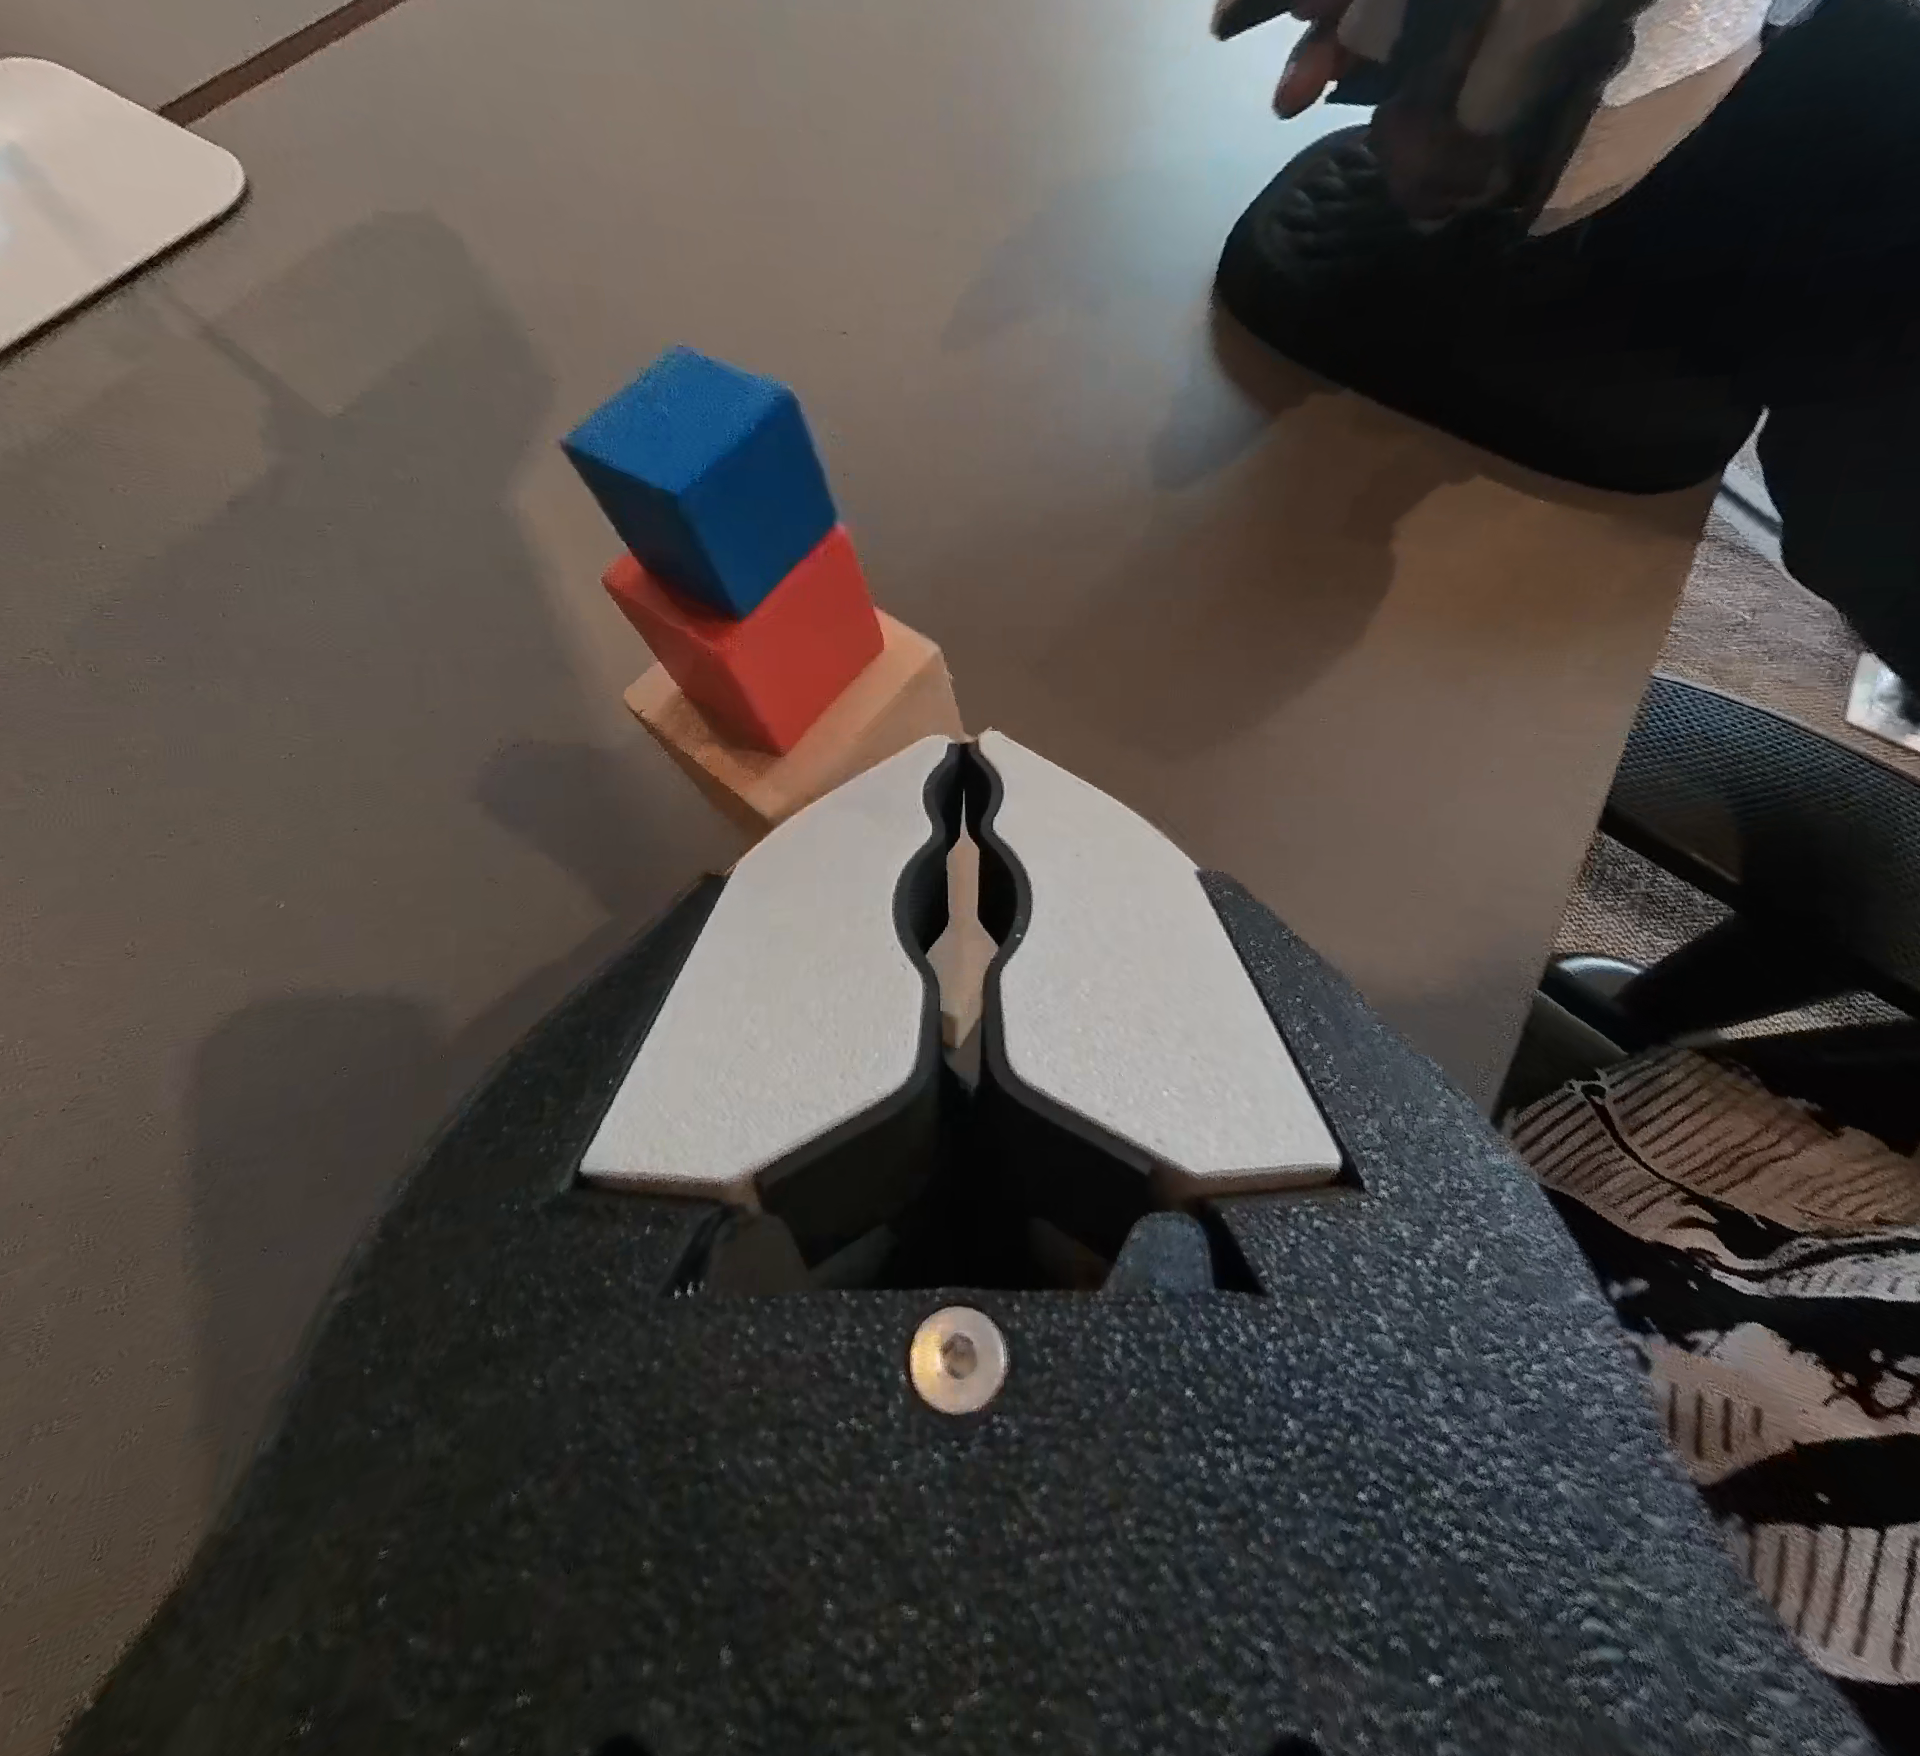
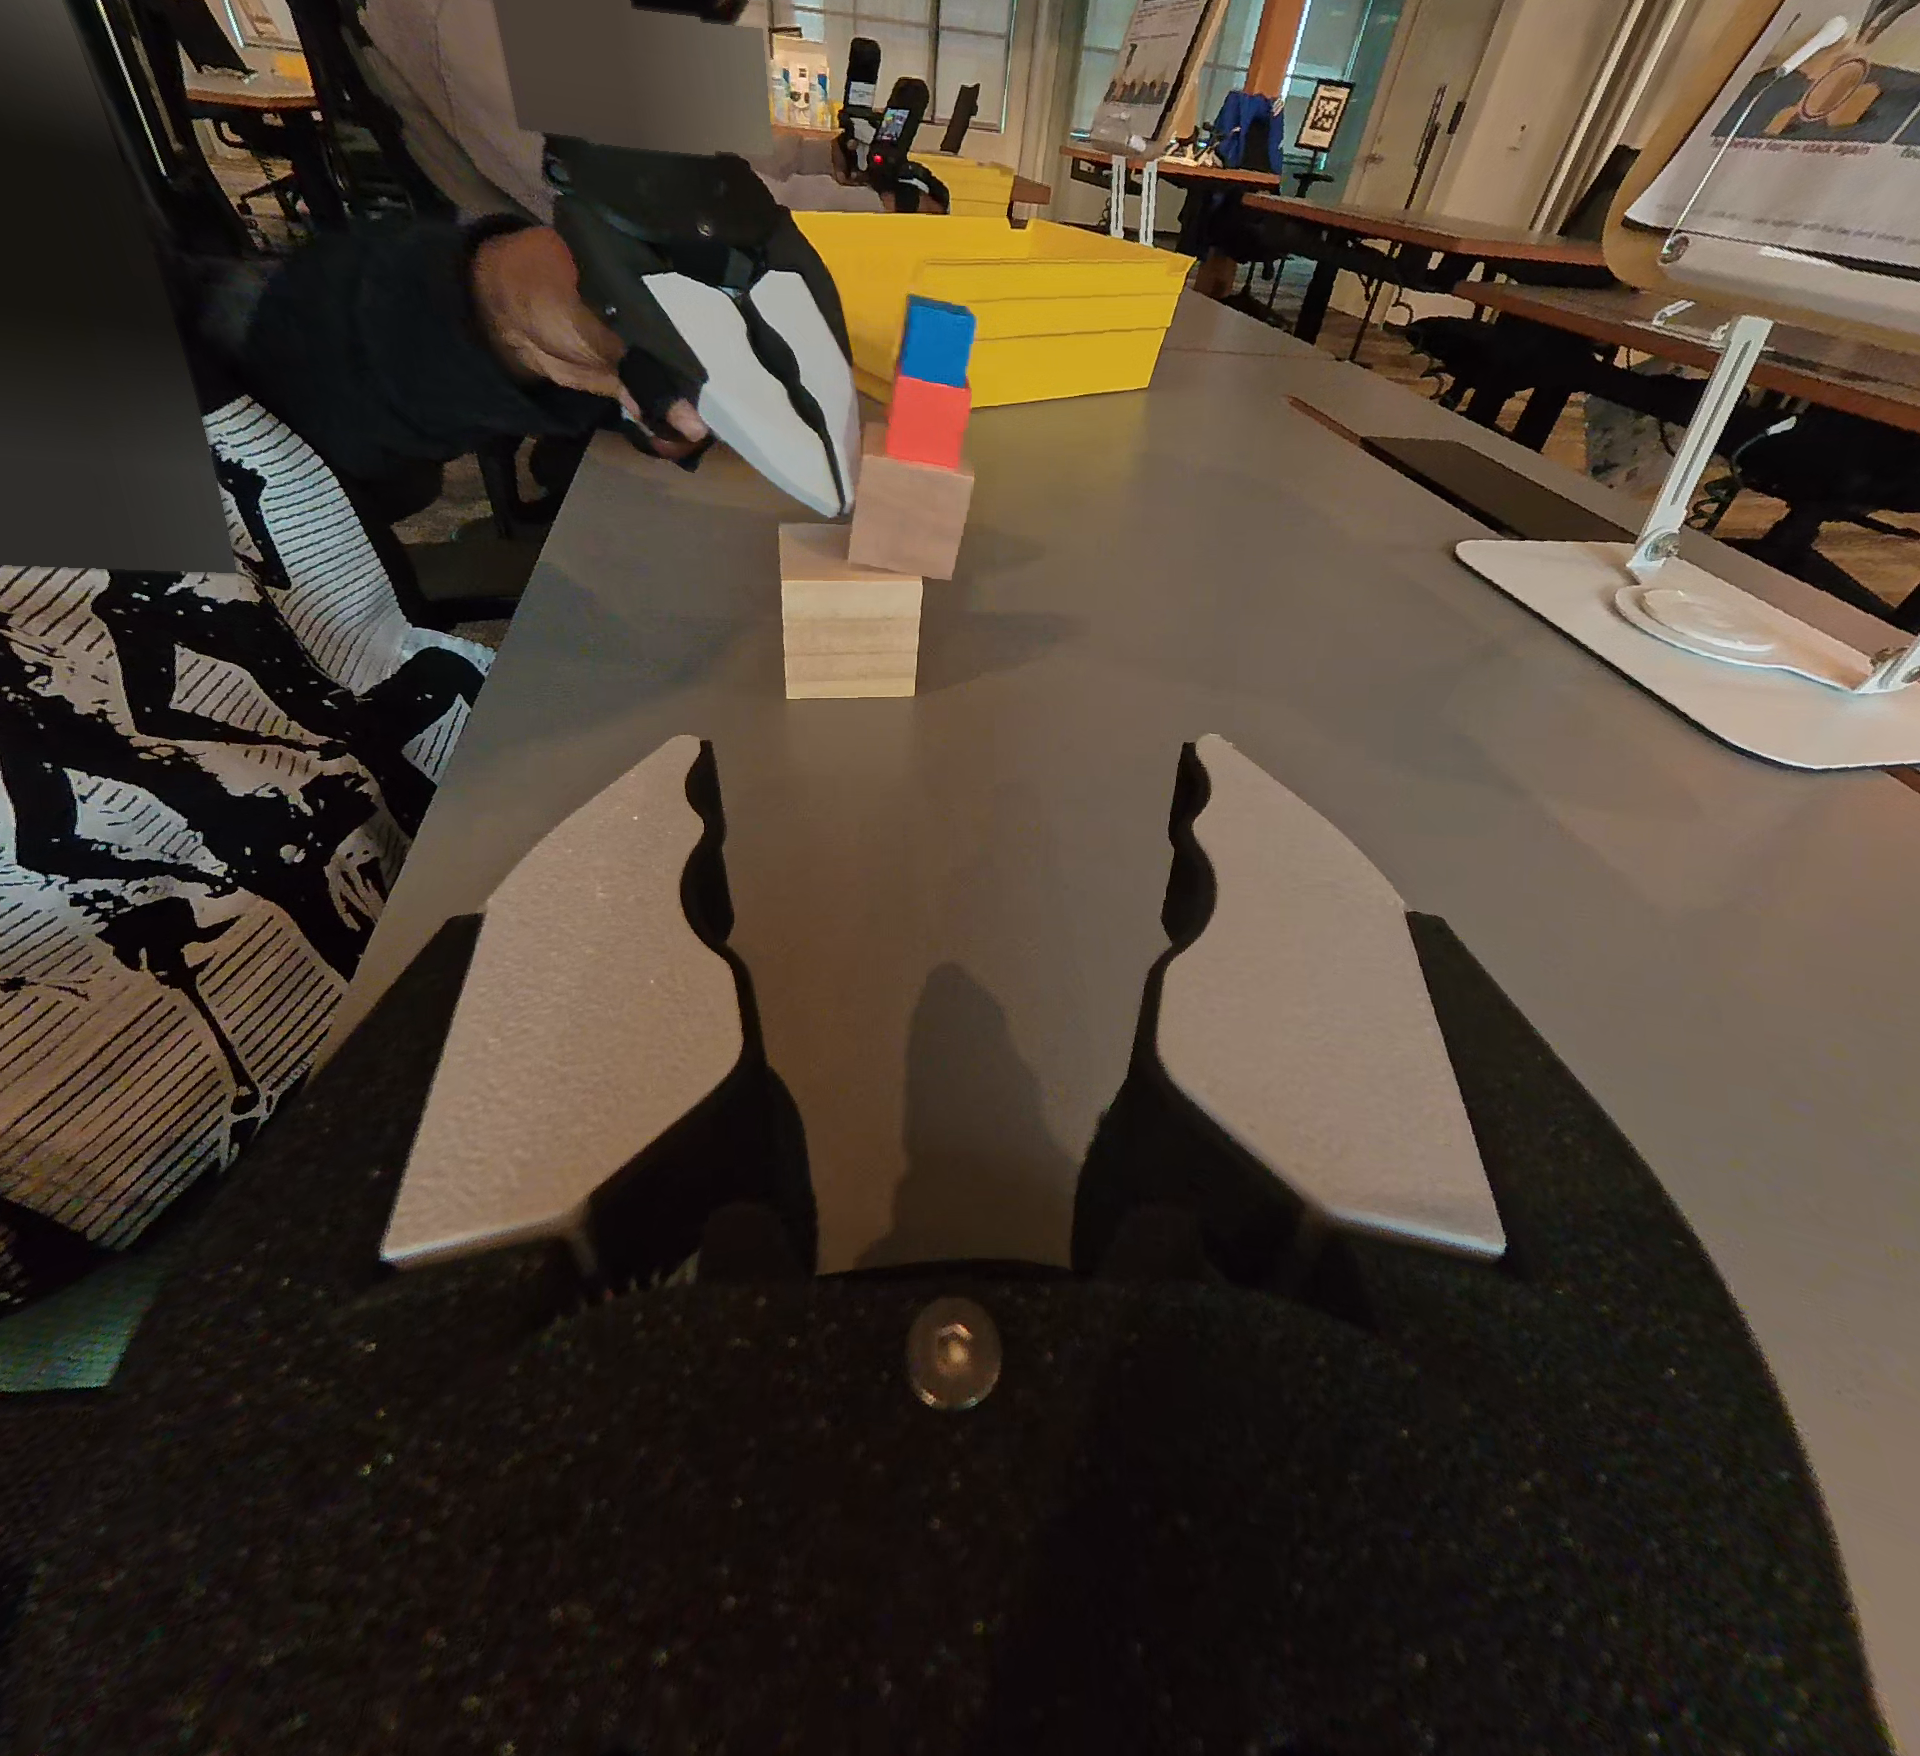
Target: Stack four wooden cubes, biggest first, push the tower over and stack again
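The push-over step looks under way: at centre frame the left gripper [image 2: 840, 501], jaws closed on nothing, presses the second cube [image 2: 912, 517], tipping it with red cube [image 2: 928, 433] and blue cube [image 2: 937, 343] off the base cube [image 2: 850, 631], 4 in all, while the right gripper [image 2: 943, 875] waits open, next to re-stack.

Grey counter [image 2: 1195, 771], smooth, with a dark seam across it. Directly on it: bottom wooden cube [image 2: 852, 631] near the left edge, yellow bins [image 2: 1039, 324] at the far end, white stand base [image 2: 1704, 657] at right.
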A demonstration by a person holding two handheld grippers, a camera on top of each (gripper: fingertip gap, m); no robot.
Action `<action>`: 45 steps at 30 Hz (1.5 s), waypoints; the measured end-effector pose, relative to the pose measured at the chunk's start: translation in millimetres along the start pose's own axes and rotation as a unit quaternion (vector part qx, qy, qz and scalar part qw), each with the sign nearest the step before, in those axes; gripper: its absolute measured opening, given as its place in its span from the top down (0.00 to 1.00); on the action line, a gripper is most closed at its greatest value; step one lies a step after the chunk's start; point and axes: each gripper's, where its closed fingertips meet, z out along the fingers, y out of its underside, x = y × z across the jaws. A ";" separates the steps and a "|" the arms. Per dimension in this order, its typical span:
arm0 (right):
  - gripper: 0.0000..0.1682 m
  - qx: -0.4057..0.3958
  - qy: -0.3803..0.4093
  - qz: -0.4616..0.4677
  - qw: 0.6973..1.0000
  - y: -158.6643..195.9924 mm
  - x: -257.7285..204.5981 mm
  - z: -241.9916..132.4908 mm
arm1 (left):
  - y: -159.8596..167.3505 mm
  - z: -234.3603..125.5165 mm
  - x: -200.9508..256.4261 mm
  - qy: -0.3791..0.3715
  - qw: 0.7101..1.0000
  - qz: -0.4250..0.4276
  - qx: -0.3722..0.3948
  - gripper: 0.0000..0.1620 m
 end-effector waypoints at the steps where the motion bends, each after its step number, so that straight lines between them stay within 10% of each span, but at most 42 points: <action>1: 0.51 0.000 0.000 0.000 1.000 0.2 -0.1 0.1 | 0.0 0.8 -2.8 -0.003 1.000 -0.001 0.000 1.00; 20: 0.51 -0.003 0.000 0.003 1.000 1.0 0.0 0.1 | -3.4 -13.8 -8.5 0.000 1.000 0.012 0.004 1.00; 33: 0.52 -0.003 -0.001 0.003 1.000 1.3 -0.1 -0.5 | 7.5 -31.7 7.9 0.042 0.994 0.078 -0.068 0.23; 45: 0.50 -0.001 0.000 0.002 1.000 0.9 -0.1 -1.1 | 7.8 -44.2 2.0 0.074 0.990 0.109 -0.057 0.23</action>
